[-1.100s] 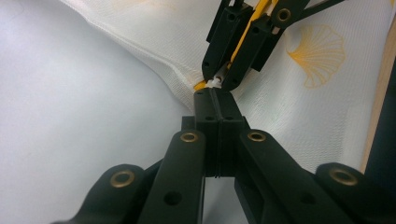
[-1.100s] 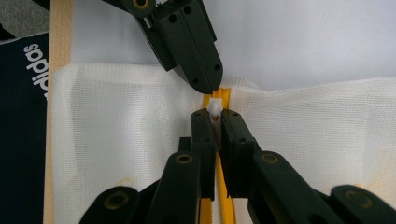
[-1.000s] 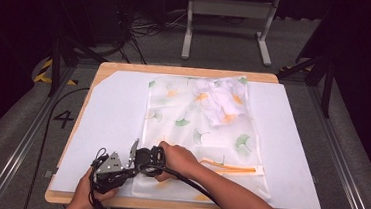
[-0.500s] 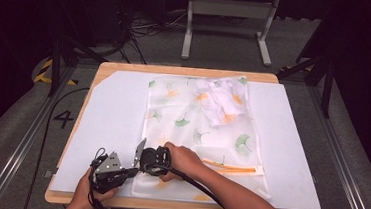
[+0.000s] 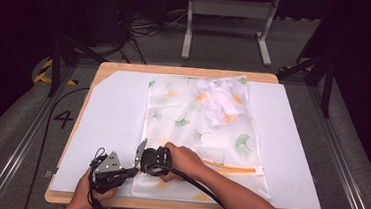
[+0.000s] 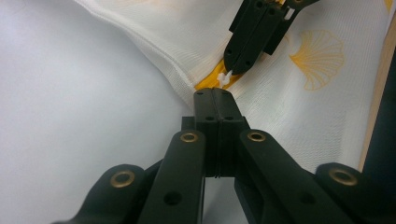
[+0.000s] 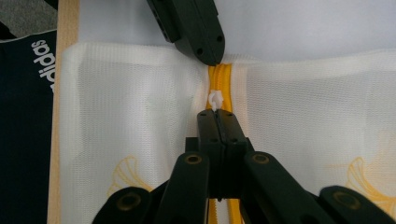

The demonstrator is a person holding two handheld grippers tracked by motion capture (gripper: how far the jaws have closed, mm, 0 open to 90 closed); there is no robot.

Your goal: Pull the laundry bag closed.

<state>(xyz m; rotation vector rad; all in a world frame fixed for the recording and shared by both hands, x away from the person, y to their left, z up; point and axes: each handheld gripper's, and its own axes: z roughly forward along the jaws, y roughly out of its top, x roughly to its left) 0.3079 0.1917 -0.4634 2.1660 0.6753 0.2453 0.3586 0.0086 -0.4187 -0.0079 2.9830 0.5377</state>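
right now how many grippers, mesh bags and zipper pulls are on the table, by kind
grippers: 2, the left gripper and the right gripper
mesh bag: 1, white with a leaf print
white zipper pull: 1, on the orange zipper
total: 4

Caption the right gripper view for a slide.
Right gripper, jaws shut, at the white zipper pull on a mesh bag's yellow zipper; left gripper opposite.

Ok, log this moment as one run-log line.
left gripper: shut on mesh bag edge | right gripper: shut at zipper pull | orange zipper: between both grippers
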